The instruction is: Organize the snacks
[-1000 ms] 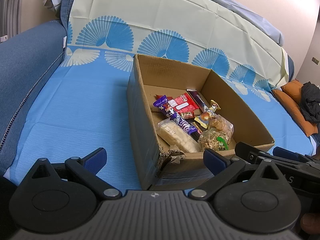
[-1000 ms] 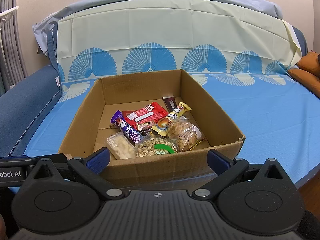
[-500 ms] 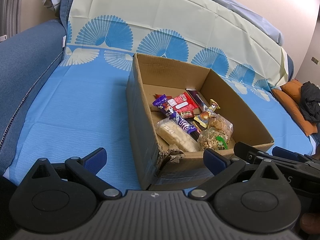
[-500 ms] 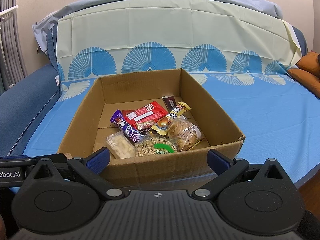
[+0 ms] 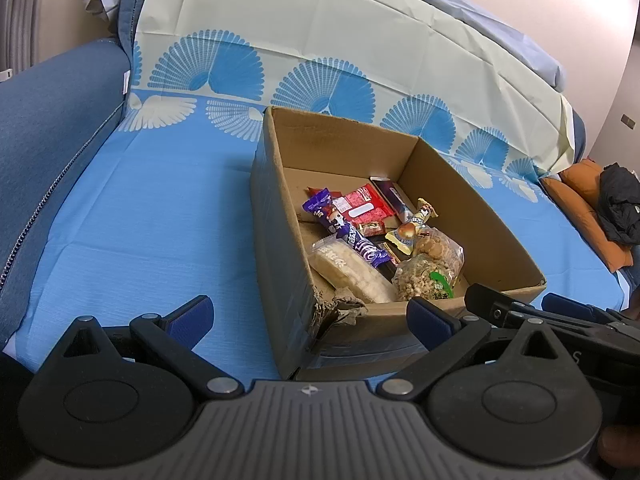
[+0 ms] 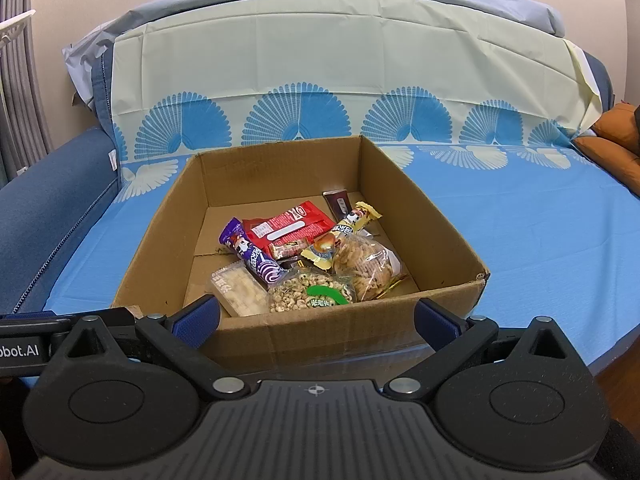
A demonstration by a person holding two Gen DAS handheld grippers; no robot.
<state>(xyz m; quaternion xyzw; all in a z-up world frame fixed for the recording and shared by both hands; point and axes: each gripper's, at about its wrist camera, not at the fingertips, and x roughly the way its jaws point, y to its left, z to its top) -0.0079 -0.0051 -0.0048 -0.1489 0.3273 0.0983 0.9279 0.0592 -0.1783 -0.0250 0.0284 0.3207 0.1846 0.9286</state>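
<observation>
snacks: pile in box (image 6: 440,232), toward its near right | purple bar (image 6: 250,254) over rice-cracker pack (image 6: 238,294); red pack (image 6: 292,226); puffed-grain bag (image 6: 310,296), green label | left gripper (image 5: 310,314) fingers spread, empty; right gripper (image 6: 318,316) likewise, both at box's near wall | writing: "obot.AI" on left gripper | box on blue fan-print sheet (image 6: 540,240), sofa (image 6: 48,192)

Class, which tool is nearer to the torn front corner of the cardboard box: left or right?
Left. The left tool hangs right at the torn corner of the cardboard box; the right tool faces the front wall's middle.
</observation>
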